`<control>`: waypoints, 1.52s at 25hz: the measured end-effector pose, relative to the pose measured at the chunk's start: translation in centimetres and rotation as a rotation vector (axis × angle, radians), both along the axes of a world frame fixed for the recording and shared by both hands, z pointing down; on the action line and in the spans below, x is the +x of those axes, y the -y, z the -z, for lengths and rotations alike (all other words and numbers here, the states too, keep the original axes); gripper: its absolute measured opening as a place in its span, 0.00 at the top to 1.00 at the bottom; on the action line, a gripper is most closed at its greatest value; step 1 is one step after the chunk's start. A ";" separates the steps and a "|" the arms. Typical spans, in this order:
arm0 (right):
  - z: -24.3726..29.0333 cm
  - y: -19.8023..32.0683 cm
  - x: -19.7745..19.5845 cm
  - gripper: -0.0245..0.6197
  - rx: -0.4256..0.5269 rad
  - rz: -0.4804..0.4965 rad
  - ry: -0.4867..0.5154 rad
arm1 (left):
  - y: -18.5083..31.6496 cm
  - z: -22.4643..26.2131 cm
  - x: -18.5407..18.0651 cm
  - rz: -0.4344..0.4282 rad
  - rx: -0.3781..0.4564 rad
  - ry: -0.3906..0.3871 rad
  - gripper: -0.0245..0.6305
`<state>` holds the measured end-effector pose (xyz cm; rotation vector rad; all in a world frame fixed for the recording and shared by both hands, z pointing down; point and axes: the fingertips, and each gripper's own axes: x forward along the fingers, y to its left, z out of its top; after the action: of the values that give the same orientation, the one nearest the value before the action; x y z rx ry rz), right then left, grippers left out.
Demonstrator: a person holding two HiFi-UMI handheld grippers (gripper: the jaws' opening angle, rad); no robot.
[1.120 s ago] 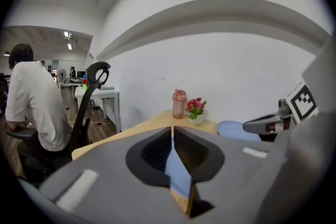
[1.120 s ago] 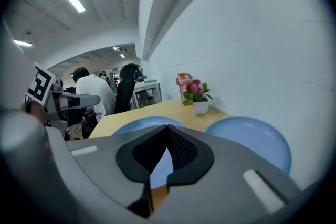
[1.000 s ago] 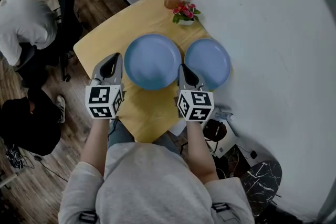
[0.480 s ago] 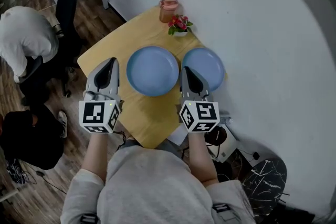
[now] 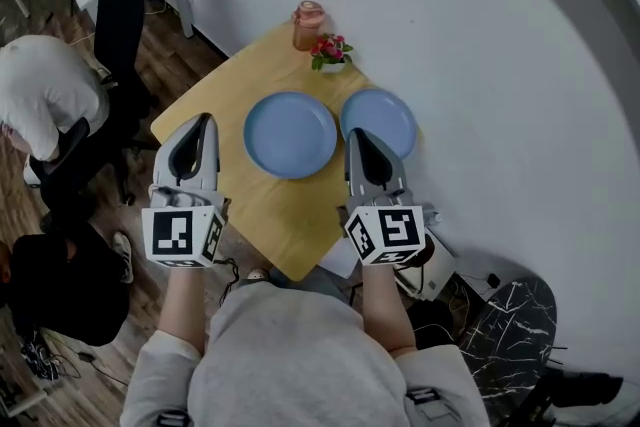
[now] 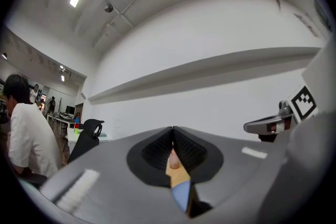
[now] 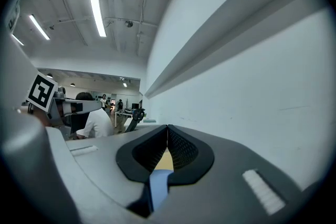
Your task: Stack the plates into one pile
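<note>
Head view: two blue plates lie side by side on the wooden table. The bigger plate is to the left and the smaller plate sits just beside it on the right, rims close but apart as far as I can tell. No pile yet, so the task looks unstarted. Everything's left to do, i.e. one plate has to be lifted and set on the other, prob. the smaller onto the bigger.

The left gripper hangs off the bigger plate's left side and the right gripper sits near the gap between the two plates, neither touching a plate. Jaws on both are clenched together w/ nothing in them — the left gripper view and right gripper view show only a sliver of table and blue plate below the tips.

Further back on the table stand a pink cup and a small pot of flowers. Off to the left there's a black chair and a seated person in white.
</note>
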<state>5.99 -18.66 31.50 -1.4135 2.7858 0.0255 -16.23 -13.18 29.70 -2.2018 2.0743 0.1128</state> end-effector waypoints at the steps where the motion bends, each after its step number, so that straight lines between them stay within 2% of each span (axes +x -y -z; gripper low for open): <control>1: 0.3 -0.5 0.0 0.95 0.009 -0.004 0.002 | -0.4 0.2 0.0 -0.004 0.008 0.008 0.87; 5: 1.4 -2.7 0.3 0.95 0.037 -0.042 0.009 | -2.0 1.2 -0.1 -0.029 0.035 0.028 0.87; 10: 2.2 -5.3 0.9 0.95 0.049 -0.096 0.035 | -3.8 2.1 -0.2 -0.060 0.067 0.010 0.87; 18: 3.9 -7.4 3.4 0.95 0.097 -0.172 0.043 | -4.5 3.2 1.6 -0.126 0.096 0.008 0.87; 27: 4.4 -5.3 7.3 0.95 0.110 -0.217 0.045 | -2.1 4.1 4.5 -0.166 0.111 0.005 0.87; 32: 4.6 -2.7 10.8 0.95 0.113 -0.215 0.033 | 0.4 4.1 8.4 -0.182 0.101 -0.010 0.87; 38: 3.9 1.4 14.9 0.95 0.089 -0.192 0.027 | 3.9 2.9 13.2 -0.181 0.052 -0.024 0.87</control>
<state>20.85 -20.02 27.62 -1.6386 2.5823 0.1302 -3.00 -17.03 26.82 -2.3633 1.8572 0.2071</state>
